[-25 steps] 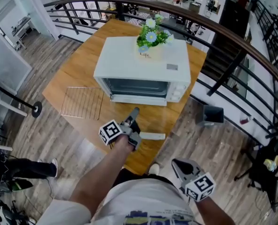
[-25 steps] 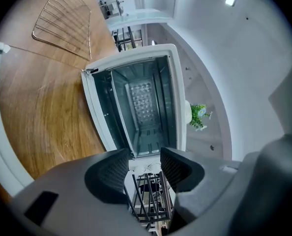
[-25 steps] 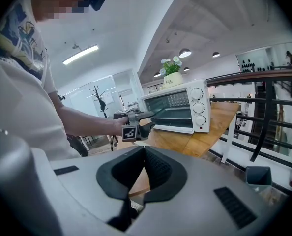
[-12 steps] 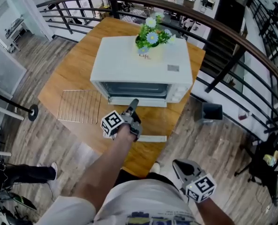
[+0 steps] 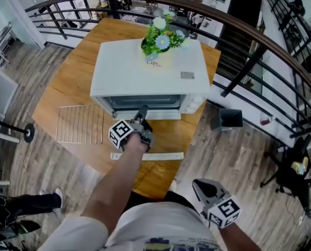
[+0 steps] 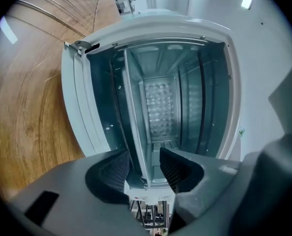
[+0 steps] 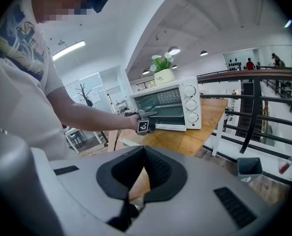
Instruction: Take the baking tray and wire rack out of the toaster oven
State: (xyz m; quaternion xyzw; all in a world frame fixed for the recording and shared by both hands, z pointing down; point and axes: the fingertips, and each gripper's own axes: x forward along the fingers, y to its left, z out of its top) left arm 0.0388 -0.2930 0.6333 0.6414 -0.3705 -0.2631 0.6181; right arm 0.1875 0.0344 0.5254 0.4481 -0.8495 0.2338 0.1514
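The person's bare left forearm [image 5: 116, 192] stretches straight forward over the wooden table [image 5: 71, 82], carrying the left gripper [image 5: 142, 111] turned on its side, with its tips in the mouth of the white toaster oven [image 5: 145, 67]. The right gripper [image 5: 196, 182] is held low beside the person's hip, off the table, its jaws pressed together on nothing.

In the left gripper view, the left gripper [image 6: 143, 163] has its jaws a narrow way apart, one on each side of the front rim of the thin pale metal baking tray [image 6: 136, 122]. A sliver of gap shows on both sides, so neither pad presses the rim. The tray sits inside the oven cavity on its side rails.

The silver wire rack [image 5: 79, 123] lies flat on the table, left of the oven and well apart from both grippers. The oven's drop-down door [image 5: 147, 156] hangs open under the left hand, its white handle bar nearest the person. A white pot of green leaves and pale flowers [image 5: 159, 41] stands on the oven's top. A dark curved metal railing [image 5: 239, 30] runs behind the table
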